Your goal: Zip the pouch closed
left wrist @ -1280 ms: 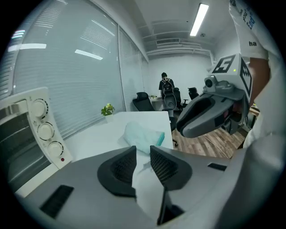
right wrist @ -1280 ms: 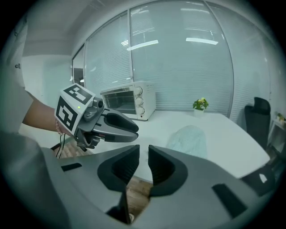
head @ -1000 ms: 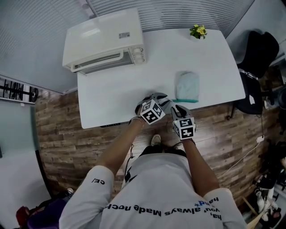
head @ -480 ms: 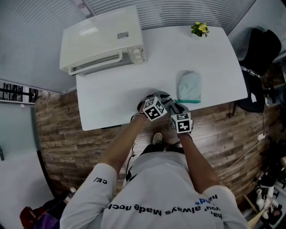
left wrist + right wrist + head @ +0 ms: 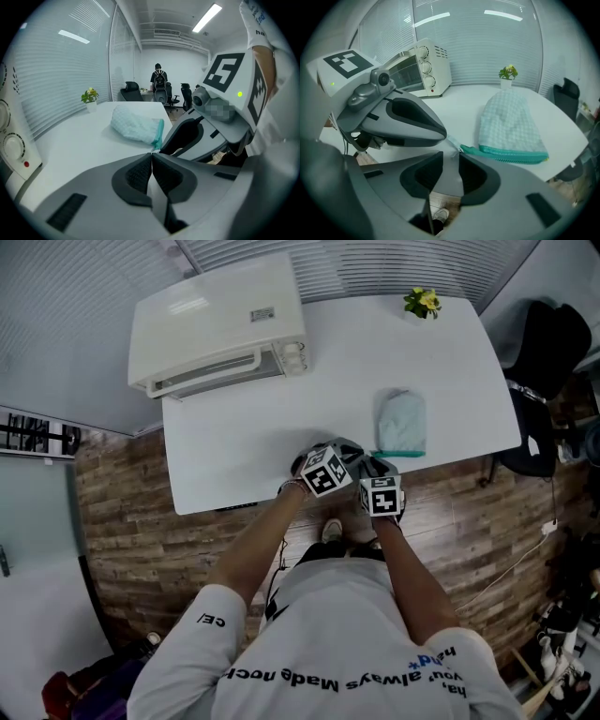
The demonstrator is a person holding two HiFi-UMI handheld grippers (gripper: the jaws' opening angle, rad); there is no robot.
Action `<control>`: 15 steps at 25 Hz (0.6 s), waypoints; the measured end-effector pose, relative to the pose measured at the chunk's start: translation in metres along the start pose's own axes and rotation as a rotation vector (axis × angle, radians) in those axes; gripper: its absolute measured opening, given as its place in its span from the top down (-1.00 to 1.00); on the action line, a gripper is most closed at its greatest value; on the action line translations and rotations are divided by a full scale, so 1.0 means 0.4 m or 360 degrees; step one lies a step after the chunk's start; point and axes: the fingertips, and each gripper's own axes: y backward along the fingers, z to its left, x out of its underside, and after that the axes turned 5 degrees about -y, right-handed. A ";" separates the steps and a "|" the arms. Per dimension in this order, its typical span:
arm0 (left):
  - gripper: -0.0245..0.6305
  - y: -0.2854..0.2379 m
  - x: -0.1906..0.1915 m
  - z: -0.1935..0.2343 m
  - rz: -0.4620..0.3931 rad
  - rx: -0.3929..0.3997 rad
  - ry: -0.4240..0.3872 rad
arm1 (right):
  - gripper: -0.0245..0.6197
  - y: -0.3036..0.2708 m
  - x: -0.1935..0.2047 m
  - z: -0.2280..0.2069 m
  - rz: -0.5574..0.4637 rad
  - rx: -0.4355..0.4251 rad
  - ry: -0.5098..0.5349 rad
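Observation:
A pale mint checked pouch (image 5: 401, 420) with a teal zipper (image 5: 506, 153) lies flat near the table's front edge, also in the left gripper view (image 5: 133, 126). My left gripper (image 5: 151, 154) is at the pouch's near left corner, its jaws shut together, and seems to pinch the pale tab (image 5: 452, 142) at the zipper's end. My right gripper (image 5: 451, 157) sits just beside and below it (image 5: 373, 465). Its jaws stand apart and are closing. The tab lies just ahead of the gap and no pad presses on it.
A white toaster oven (image 5: 220, 324) fills the back left of the white table (image 5: 253, 427). A small potted plant (image 5: 420, 303) stands at the back right. A black office chair (image 5: 544, 362) is beyond the right edge. A person (image 5: 158, 82) stands far off.
My right gripper has come in toward the table's edge, closer to the left gripper and the pouch's corner. The left gripper has barely shifted.

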 end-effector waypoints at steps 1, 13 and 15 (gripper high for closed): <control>0.85 0.002 -0.001 -0.005 -0.0003 0.0010 0.0002 | 0.56 0.001 0.001 -0.003 0.0000 0.0011 -0.0005; 0.36 0.002 0.005 -0.024 0.0045 0.0001 -0.0124 | 0.89 0.020 0.022 -0.041 -0.0014 0.0103 -0.0005; 0.36 -0.011 0.004 -0.032 0.0074 0.0011 -0.0188 | 0.89 0.023 0.023 -0.041 -0.0025 0.0095 -0.0003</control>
